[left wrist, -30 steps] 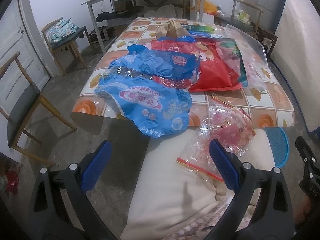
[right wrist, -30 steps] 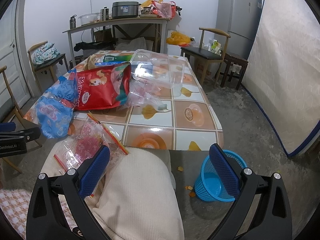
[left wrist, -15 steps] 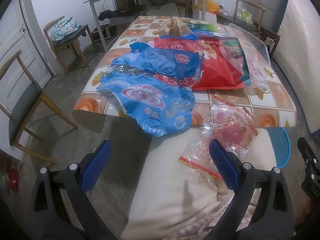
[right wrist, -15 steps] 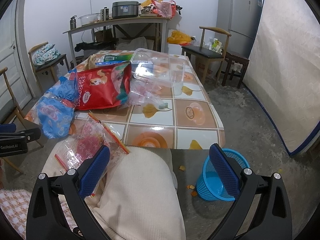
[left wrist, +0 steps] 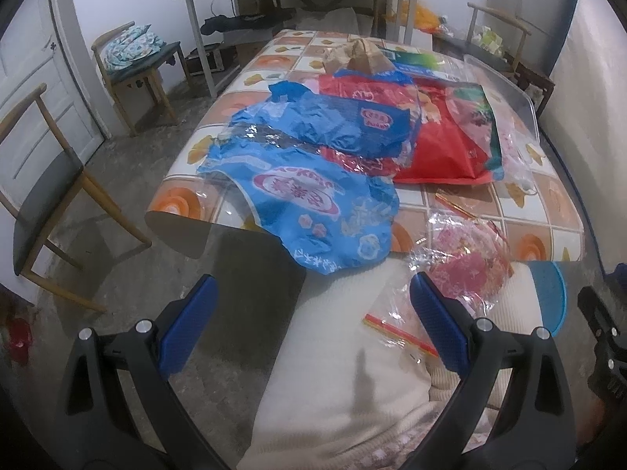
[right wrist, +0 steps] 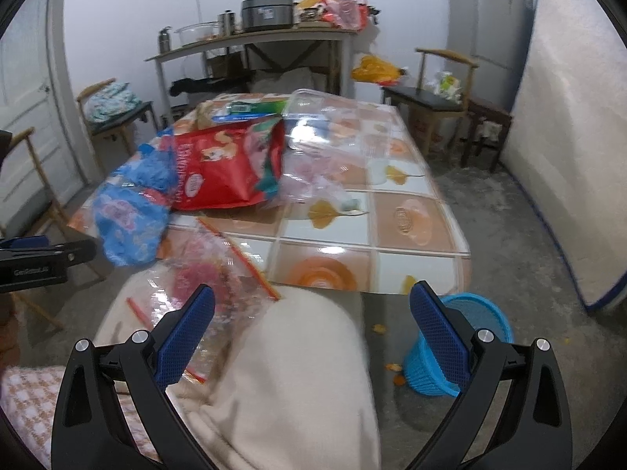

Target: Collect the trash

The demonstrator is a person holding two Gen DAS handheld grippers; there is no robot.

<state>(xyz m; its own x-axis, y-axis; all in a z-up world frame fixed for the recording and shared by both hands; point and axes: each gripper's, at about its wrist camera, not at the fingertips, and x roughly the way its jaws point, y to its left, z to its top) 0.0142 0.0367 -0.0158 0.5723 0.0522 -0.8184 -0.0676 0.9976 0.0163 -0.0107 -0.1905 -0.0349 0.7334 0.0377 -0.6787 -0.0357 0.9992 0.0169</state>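
We held the left gripper (left wrist: pixel 311 317) and the right gripper (right wrist: pixel 311 319) wide open and empty before the wrapper-strewn table (right wrist: pixel 415 231).

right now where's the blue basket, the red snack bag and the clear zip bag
blue basket (right wrist: pixel 480 311): right wrist view, rim
red snack bag (right wrist: pixel 225 168): right wrist view, printed front
clear zip bag (left wrist: pixel 466 262): left wrist view, pink middle

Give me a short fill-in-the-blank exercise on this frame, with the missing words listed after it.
1. Both the left claw and the right claw are ____.
2. The basket on the floor beside the table is ____ in colour.
3. The big snack bag with a dog printed on it is mainly ____.
4. The clear zip bag hangs over the table's ____ edge.

Missing words: open; blue; red; near
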